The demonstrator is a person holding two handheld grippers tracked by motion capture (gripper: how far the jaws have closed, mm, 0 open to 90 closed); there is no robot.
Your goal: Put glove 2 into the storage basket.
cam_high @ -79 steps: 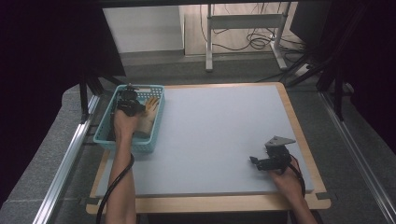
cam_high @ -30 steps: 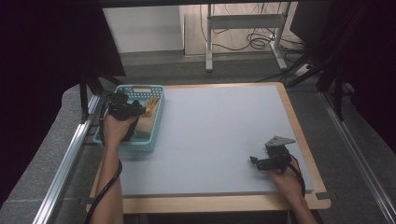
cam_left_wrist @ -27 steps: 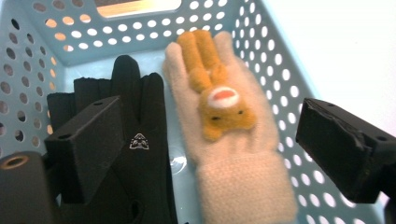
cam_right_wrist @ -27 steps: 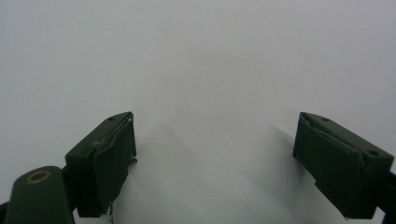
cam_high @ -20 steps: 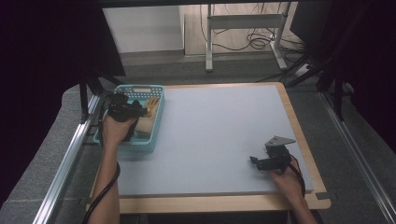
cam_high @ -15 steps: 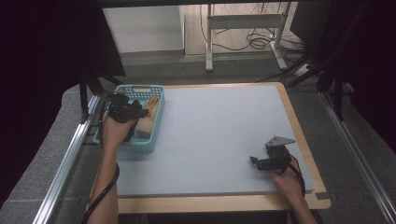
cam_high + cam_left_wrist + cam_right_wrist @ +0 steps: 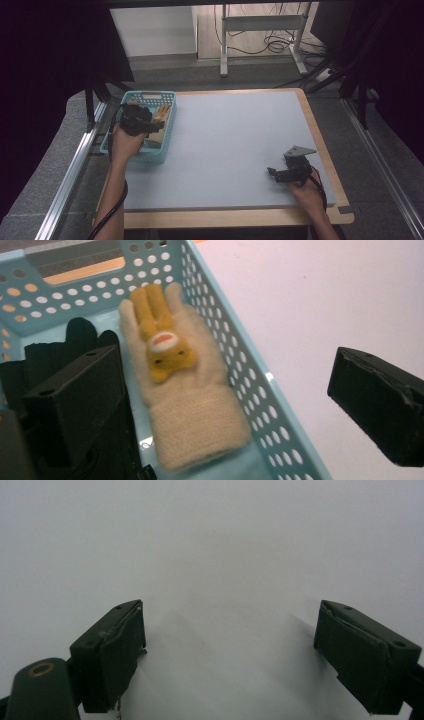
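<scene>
since the left gripper (image 7: 220, 405) is hovering over the turquoise basket (image 7: 167, 131) at the table's far left corner with its jaws spread wide, it is reading as a reach for the cream glove (image 7: 187, 390) lying inside, and nothing is being gripped between them. one jaw is hanging over the basket's interior above a dark glove (image 7: 60, 347) and the other is hanging outside the perforated wall, over the pale table (image 7: 235, 140), so the wall is sitting between them; judging by that, the hand is needing to shift inward before it can close on the cream glove. that glove is lying flat along the basket's wall nearest the table's middle, cuff toward the camera, a small yellow animal figure (image 7: 160, 347) sewn on its back. the right gripper (image 7: 286, 172) is resting near the table's near right corner, jaws released and apart over bare surface, probably parked out of the way. compared with 2.6 seconds ago, the left hand is sitting farther toward the basket's left side, while the right gripper is staying where it was.
</scene>
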